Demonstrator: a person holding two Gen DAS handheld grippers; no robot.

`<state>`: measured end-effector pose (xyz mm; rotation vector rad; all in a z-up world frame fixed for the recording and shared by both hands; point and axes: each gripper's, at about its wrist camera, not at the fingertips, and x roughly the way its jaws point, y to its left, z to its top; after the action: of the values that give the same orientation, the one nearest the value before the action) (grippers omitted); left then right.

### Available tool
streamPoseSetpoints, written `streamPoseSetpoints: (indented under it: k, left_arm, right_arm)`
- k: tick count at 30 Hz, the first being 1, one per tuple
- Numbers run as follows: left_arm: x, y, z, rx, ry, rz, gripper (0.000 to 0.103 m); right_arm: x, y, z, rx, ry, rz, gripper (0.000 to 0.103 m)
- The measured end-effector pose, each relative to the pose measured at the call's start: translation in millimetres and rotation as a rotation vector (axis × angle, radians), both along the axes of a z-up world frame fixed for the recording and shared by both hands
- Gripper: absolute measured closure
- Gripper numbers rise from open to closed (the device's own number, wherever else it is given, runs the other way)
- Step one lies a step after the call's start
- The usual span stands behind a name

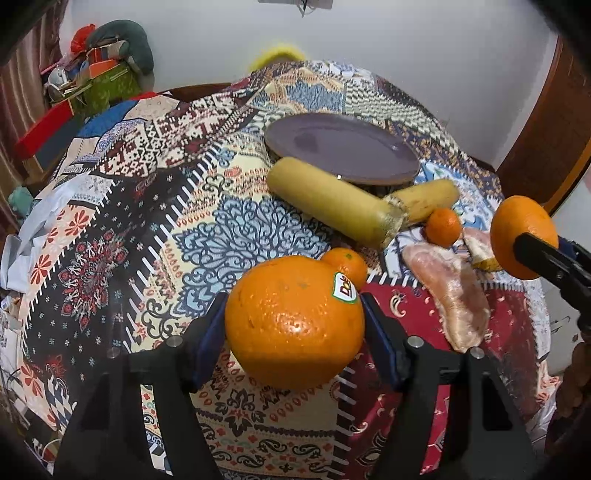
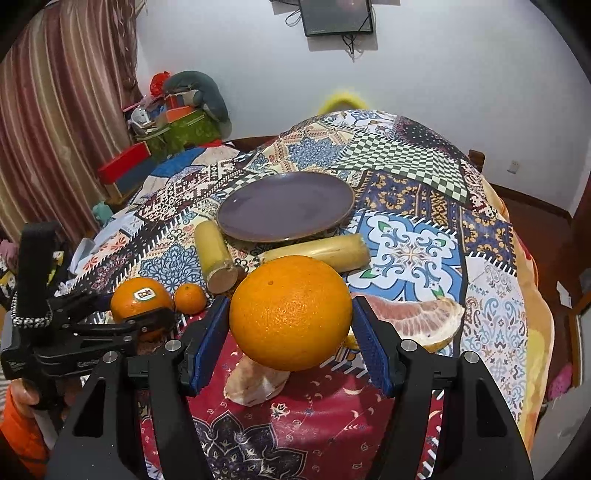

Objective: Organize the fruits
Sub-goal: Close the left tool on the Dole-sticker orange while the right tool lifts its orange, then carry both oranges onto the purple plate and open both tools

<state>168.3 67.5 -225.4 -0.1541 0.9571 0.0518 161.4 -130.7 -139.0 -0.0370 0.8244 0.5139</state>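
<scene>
My left gripper (image 1: 294,325) is shut on a large orange with a Dole sticker (image 1: 294,321), held above the patterned cloth; it also shows in the right wrist view (image 2: 142,299). My right gripper (image 2: 290,314) is shut on a plain orange (image 2: 290,312), which also shows in the left wrist view (image 1: 522,236). A brown plate (image 2: 284,205) lies beyond, seen also in the left wrist view (image 1: 341,147). Two sugarcane pieces (image 1: 332,201) (image 1: 424,201) lie in front of it. Two small tangerines (image 1: 345,264) (image 1: 443,227) and pomelo segments (image 1: 448,295) (image 2: 410,319) rest on the cloth.
The patchwork cloth (image 2: 410,254) covers the whole table. Boxes and clutter (image 2: 177,122) stand at the back left by a curtain (image 2: 62,110). A second pomelo piece (image 2: 255,384) lies under my right gripper. A screen (image 2: 336,16) hangs on the wall.
</scene>
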Motion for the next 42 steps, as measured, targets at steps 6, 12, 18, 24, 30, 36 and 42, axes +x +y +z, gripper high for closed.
streamPoseSetpoints:
  k: [6,12,18,24,30,36,42]
  left_arm:
    - [1.6,-0.8,26.7,0.009,-0.064,-0.003,0.035]
    - [11.1,-6.5,59.7,0.026,-0.151,-0.021,0.035]
    - [25.9,-9.6,83.2,0.03,-0.22,-0.03,0.035]
    - [43.8,-8.6,94.6,0.036,-0.258,-0.025,0.035]
    - [66.0,-3.0,99.7,0.031,-0.28,-0.011,0.035]
    - [91.9,4.7,99.2,0.035,-0.287,0.002,0.035]
    - [120.7,15.9,93.5,0.009,-0.264,0.016,0.035]
  right_arm:
    - [6.1,-3.5,11.6,0.009,-0.034,-0.01,0.04]
    - [13.4,0.1,31.8,0.031,-0.099,-0.006,0.04]
    - [24.6,5.0,46.7,0.046,-0.155,-0.004,0.04]
    - [41.4,9.5,57.9,0.06,-0.207,-0.011,0.04]
    - [63.3,16.6,63.9,0.056,-0.252,-0.021,0.04]
    - [88.8,23.2,57.1,0.031,-0.251,-0.02,0.04]
    - [110.0,29.1,48.3,0.004,-0.243,-0.018,0.04]
